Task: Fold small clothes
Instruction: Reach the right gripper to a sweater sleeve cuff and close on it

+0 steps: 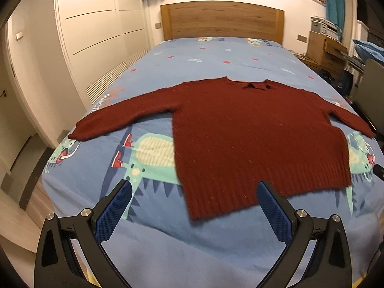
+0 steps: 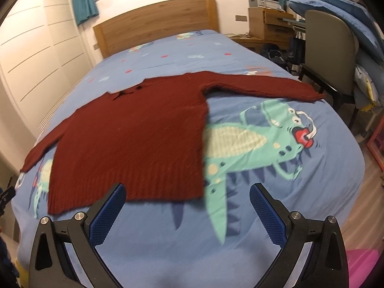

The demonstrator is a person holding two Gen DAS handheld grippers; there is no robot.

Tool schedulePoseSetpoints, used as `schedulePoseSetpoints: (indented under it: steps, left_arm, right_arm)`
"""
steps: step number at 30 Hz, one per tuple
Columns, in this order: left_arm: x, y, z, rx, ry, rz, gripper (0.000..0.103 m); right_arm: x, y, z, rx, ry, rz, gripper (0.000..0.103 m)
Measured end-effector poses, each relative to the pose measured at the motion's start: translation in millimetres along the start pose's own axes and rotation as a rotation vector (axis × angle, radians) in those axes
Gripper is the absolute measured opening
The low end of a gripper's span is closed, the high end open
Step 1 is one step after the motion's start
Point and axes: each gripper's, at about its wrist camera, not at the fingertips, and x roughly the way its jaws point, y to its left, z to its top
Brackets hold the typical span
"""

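The sweater (image 1: 252, 132) lies flat on the bed (image 1: 216, 52), sleeves spread sideways, collar toward the headboard (image 1: 222, 20), hem nearest both grippers.

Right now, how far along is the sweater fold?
Done: the dark red sweater is laid flat on the blue bed cover, both sleeves spread out. In hand: nothing; the left gripper and right gripper are open, just short of the hem. Left: every fold, sleeves first by the look of it.
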Motion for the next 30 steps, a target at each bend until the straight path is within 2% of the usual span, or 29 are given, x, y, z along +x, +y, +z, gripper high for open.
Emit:
schedulePoseSetpoints:
  steps: [7, 14, 17, 24, 30]
  left_arm:
    - [17, 3, 26, -0.055, 0.017, 0.017, 0.102]
    - [37, -1, 43, -0.075, 0.039, 0.04, 0.102]
    - [45, -2, 46, -0.082, 0.057, 0.039, 0.102]
    - [59, -7, 46, -0.087, 0.091, 0.037, 0.102]
    - [71, -10, 44, -0.085, 0.13, 0.039, 0.102]
  right_arm:
    - [33, -42, 37, 0.049, -0.006, -0.043, 0.103]
    - [75, -101, 72, 0.167, 0.003, -0.089, 0.103]
    - [94, -134, 87, 0.252, 0.013, -0.097, 0.103]
    - [128, -191, 110, 0.359, 0.024, -0.134, 0.102]
    - [159, -238, 125, 0.474, 0.043, -0.112, 0.098]
